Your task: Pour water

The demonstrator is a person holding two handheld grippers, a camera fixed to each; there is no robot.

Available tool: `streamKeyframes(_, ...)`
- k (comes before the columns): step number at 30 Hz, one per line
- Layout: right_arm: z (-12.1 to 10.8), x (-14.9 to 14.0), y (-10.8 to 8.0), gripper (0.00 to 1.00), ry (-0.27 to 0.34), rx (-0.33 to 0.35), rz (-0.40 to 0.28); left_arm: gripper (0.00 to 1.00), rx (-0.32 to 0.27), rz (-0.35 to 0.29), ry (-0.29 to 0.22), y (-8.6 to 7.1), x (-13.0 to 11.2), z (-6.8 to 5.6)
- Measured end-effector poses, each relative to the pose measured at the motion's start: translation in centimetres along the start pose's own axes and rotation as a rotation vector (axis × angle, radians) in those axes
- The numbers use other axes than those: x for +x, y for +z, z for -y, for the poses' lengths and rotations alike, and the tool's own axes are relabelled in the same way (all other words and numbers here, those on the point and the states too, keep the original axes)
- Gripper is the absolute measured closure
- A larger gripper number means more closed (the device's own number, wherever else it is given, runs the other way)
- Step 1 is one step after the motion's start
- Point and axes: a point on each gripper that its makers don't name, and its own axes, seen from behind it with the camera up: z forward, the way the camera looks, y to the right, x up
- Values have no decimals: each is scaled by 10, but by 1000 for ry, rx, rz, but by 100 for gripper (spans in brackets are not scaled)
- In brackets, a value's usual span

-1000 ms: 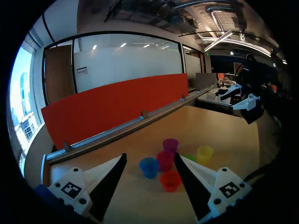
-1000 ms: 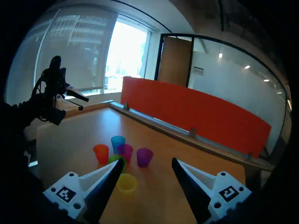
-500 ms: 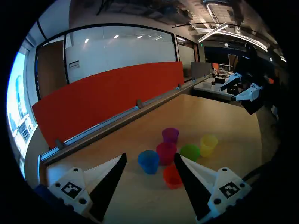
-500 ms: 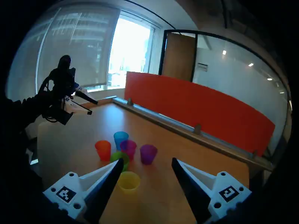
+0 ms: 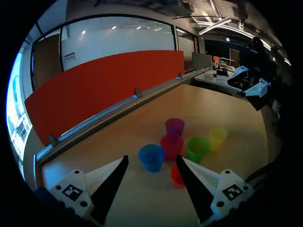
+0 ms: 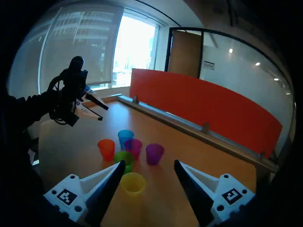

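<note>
Coloured plastic cups (image 5: 172, 142) stand clustered on the wooden desk (image 5: 212, 109) just ahead of the left gripper (image 5: 152, 157) and right gripper (image 6: 149, 162), both spread and empty, so pouring seems not yet begun, no cup grasped.

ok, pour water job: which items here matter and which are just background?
Job: blue cup, orange cup, pink cup, purple cup, green cup, yellow cup, left gripper, right gripper.
Background: red divider, door, window.
</note>
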Motion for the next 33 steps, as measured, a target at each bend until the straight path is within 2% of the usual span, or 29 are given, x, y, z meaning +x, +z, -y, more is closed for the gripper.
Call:
streamKeyframes(12,0,-5,11,0,3,23,4,6,-36,70,0,33,-21,4)
streamKeyframes(27,-8,-13,19,0,10,31,13,6,-80,162,26,74,-44,7)
streamKeyframes(33,-9,-19,20,0,7,34,24,6,-100,186,16,88,-50,7)
